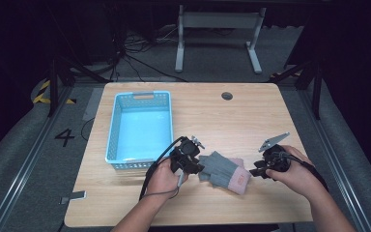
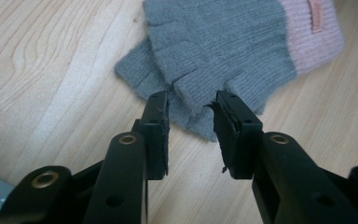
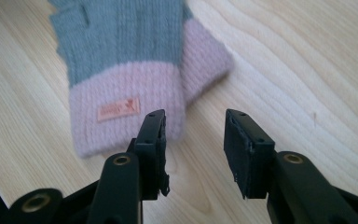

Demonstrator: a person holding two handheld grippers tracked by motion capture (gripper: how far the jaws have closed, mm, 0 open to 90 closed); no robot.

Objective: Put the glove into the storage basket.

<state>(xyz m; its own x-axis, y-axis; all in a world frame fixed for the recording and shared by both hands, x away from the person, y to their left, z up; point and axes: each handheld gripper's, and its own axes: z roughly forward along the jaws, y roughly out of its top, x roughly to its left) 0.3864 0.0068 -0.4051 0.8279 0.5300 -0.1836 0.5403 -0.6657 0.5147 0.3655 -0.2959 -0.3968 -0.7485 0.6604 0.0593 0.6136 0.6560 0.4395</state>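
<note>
**Loosely stacked gloves, two open grippers: where a grab could slip**

Furthest left on the wooden table [image 1: 251,116], the blue basket [image 1: 140,126] sits empty, just beyond the left hand. Right of it, the left gripper [image 2: 191,119] stands with its jaws parted and nothing pinched; the finger end of the grey gloves [image 1: 223,172] lies just past its tips, in the near middle of the table. Two gloves seem stacked, slightly offset. A shallow bite there would likely catch one knit layer, leaving the other behind or dragging it askew. Further right, the pink cuffs [image 3: 130,109] face the right gripper [image 3: 195,135], likewise open and empty, its left jaw at the cuff edge. Closing there could pinch only the rim, and the soft knit might stretch and slip free during a lift toward the basket.
</note>
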